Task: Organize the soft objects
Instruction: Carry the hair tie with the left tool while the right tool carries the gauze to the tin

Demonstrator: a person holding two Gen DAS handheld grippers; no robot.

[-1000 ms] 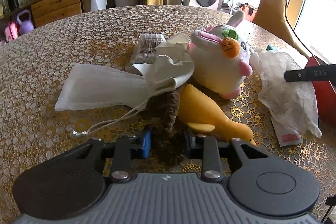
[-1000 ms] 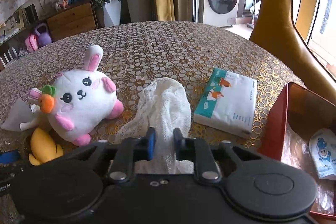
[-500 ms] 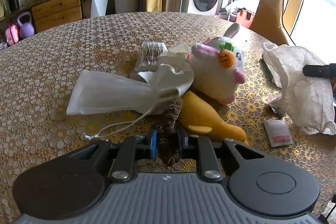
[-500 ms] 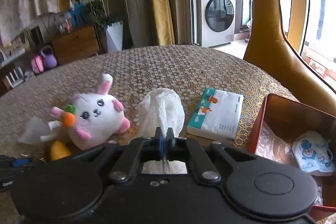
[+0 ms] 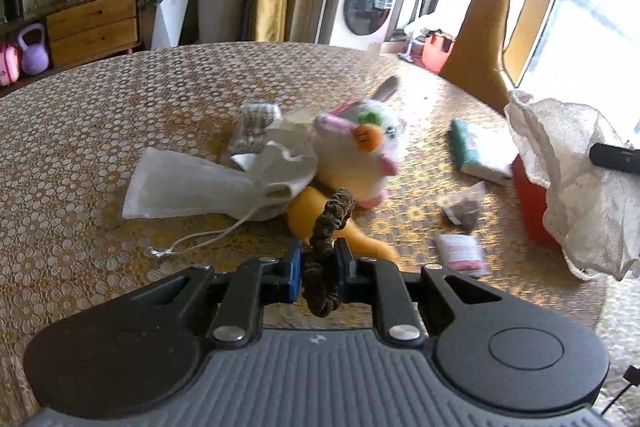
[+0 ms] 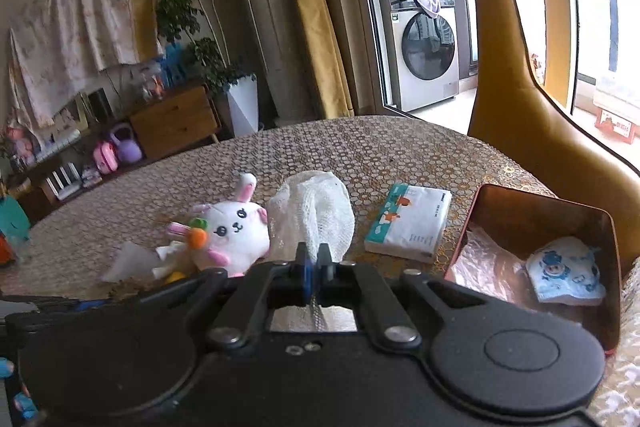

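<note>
My left gripper (image 5: 318, 259) is shut on a brown scrunchie (image 5: 334, 215), which stands up out of the jaws above the table. Just beyond it lie a yellow plush toy (image 5: 364, 241), a white drawstring bag (image 5: 192, 187) and a white bunny plush (image 5: 360, 155) with a carrot. My right gripper (image 6: 314, 261) is shut on a white mesh cloth (image 6: 316, 211), which hangs lifted off the table; in the left wrist view the cloth (image 5: 580, 195) dangles at the far right. The bunny (image 6: 236, 227) sits to the left of it.
A red box (image 6: 540, 219) at the right holds a blue-printed face mask (image 6: 564, 275) and plastic wrap. A tissue pack (image 6: 408, 223) lies between the box and the cloth. Small packets (image 5: 460, 253) and a striped pouch (image 5: 256, 125) lie on the patterned round table (image 5: 80, 147). A yellow chair stands behind.
The left gripper closed on the scrunchie and raised it off the yellow toy. The right gripper shut on the mesh cloth and lifted it up and to the right.
</note>
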